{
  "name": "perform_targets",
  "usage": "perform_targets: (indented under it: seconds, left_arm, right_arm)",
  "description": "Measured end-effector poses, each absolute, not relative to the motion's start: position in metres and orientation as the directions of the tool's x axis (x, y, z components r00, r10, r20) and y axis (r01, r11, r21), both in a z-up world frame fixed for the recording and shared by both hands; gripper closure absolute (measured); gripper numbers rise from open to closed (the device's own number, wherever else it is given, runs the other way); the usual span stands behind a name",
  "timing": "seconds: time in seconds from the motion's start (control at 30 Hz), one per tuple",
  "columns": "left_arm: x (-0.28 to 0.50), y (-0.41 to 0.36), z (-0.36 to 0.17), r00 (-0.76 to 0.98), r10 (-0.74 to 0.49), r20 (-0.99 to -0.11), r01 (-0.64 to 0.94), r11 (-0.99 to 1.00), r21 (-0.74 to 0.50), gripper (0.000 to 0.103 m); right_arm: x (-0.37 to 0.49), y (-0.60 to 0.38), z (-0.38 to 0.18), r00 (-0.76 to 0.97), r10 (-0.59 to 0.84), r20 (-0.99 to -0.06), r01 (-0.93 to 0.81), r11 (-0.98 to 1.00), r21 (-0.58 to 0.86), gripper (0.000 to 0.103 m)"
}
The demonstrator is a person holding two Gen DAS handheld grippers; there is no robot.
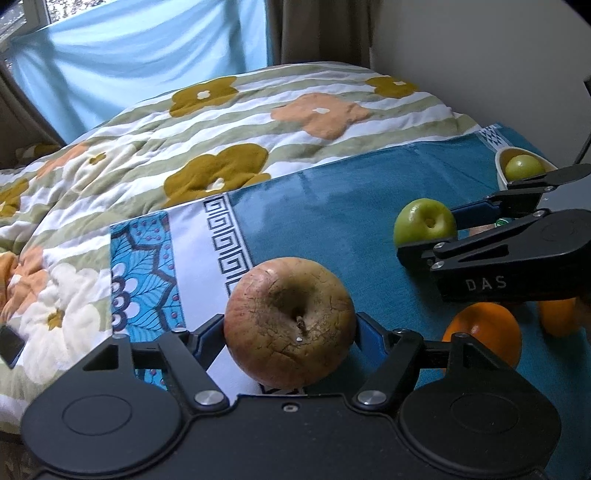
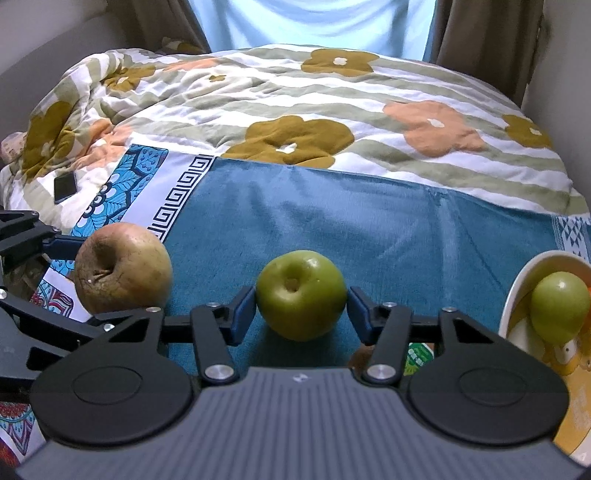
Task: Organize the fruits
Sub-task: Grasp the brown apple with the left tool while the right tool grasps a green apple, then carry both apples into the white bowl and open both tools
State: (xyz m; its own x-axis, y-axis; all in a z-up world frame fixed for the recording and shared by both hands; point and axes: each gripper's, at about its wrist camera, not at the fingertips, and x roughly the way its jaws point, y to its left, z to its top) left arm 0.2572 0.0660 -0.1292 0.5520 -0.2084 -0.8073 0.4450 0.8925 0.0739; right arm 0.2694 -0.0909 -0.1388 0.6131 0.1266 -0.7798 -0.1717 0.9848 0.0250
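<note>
On a bed spread with a striped white-and-sage quilt (image 2: 332, 107) printed with mustard and peach flowers, a teal towel (image 2: 332, 229) with a white Greek-key border and blue leaf-patterned end serves as the work surface. The left gripper (image 1: 290, 328) clasps a wrinkled, russet-brown apple (image 1: 290, 321) from both sides, stem dimple facing up, over the towel's patterned border. To its right, the right gripper (image 2: 301, 310) brackets a smooth green apple (image 2: 301, 295) resting on the teal cloth; its blue-padded fingers (image 2: 243, 314) stand narrowly apart, with a sliver of gap on the right side, so whether they grip the fruit cannot be told. At the towel's right edge sits a white bowl with a yellow interior (image 2: 517, 291), holding a second green apple (image 2: 559, 310). Two oranges (image 1: 484, 336) lie on the towel in the foreground of the left wrist view, beneath the right gripper's body. A dark phone (image 2: 65, 186) rests on the quilt beyond the towel's left end. Behind the bed, a pale blue curtain (image 2: 314, 22) glows with daylight between brown drapes (image 2: 487, 40), and plain cream walls close in on either side.
</note>
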Motion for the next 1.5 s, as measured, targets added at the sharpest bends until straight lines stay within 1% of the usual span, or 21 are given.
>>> perform_targets:
  seconds: [0.33, 0.73, 0.83, 1.1, 1.5]
  left_arm:
    - [0.242, 0.071, -0.11, 0.598, -0.183, -0.78, 0.394, 0.915, 0.087, 0.026]
    - [0.195, 0.05, -0.064, 0.669, -0.159, -0.726, 0.334, 0.937, 0.102, 0.026]
    - [0.18, 0.035, -0.052, 0.689, -0.15, -0.709, 0.318, 0.941, 0.111, 0.026]
    - [0.149, -0.02, -0.026, 0.718, -0.164, -0.677, 0.298, 0.951, 0.086, 0.026]
    - [0.134, -0.114, -0.03, 0.706, -0.205, -0.678, 0.336, 0.94, 0.065, 0.026]
  right_arm:
    - [0.258, -0.096, -0.127, 0.639, 0.143, -0.756, -0.164, 0.985, 0.047, 0.034]
    - [0.216, -0.124, -0.079, 0.694, 0.169, -0.699, -0.143, 0.985, 0.096, 0.035]
    - [0.201, -0.139, -0.066, 0.705, 0.169, -0.689, -0.136, 0.985, 0.103, 0.035]
    - [0.164, -0.199, -0.035, 0.728, 0.159, -0.667, -0.123, 0.987, 0.101, 0.035]
    - [0.136, -0.299, -0.033, 0.732, 0.127, -0.669, -0.091, 0.992, 0.089, 0.035]
